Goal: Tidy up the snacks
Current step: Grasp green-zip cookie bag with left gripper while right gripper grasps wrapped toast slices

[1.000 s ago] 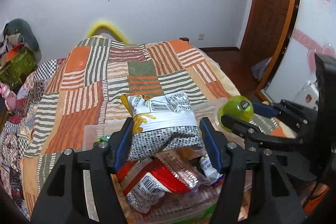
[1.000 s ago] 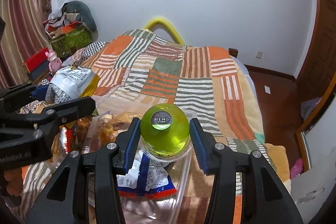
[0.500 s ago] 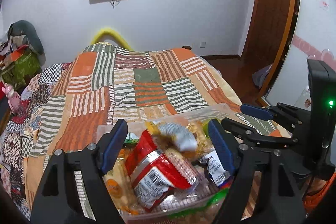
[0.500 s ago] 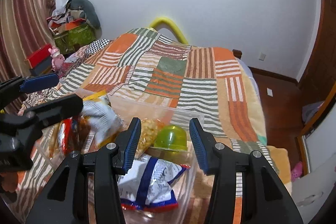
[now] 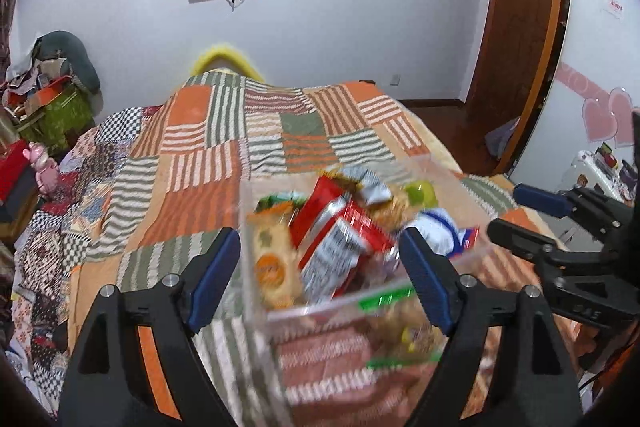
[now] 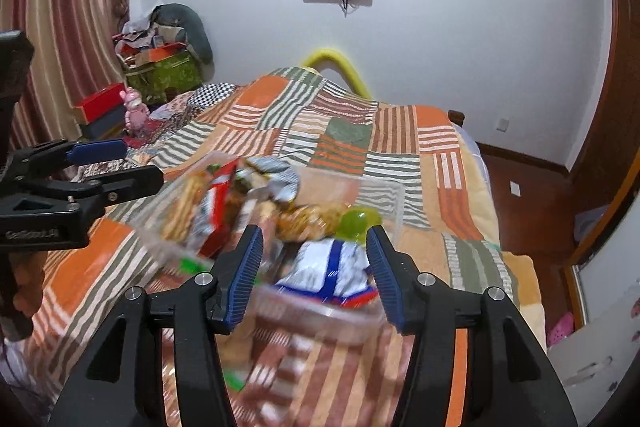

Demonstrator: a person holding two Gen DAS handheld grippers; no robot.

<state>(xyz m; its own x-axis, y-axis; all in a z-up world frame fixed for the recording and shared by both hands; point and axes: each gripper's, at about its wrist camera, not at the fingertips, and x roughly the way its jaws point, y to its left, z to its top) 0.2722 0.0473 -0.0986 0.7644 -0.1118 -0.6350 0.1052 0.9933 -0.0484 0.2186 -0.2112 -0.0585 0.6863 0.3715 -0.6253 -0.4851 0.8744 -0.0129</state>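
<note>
Motion blur smears the near half of both views, so the front wall of the clear plastic bin (image 5: 460, 259) and the packets at its near edge are hard to make out; green label marks on it show only as streaks. The printing on the snacks cannot be read. The bin's left part is cut off behind the left gripper's fingers in the left wrist view.

The bin rests on the patchwork bedspread (image 5: 224, 155), packed with snacks: a red packet (image 5: 340, 227) standing tilted near the middle, a grey-and-white patterned bag (image 5: 370, 183) lying on top at the back, a green jelly cup (image 5: 420, 191) at the far right corner, a blue-and-white bag (image 6: 326, 273) at the near right, and a yellow biscuit pack (image 5: 272, 263) against the left wall.

The left gripper (image 5: 320, 273) is released, its jaws spreading wide and opening, nothing pressed between the pads; the bin only shows beyond them. The right gripper (image 6: 314, 269) is also released and opening, empty, hovering over the blue-and-white bag and the jelly cup without touching either
</note>
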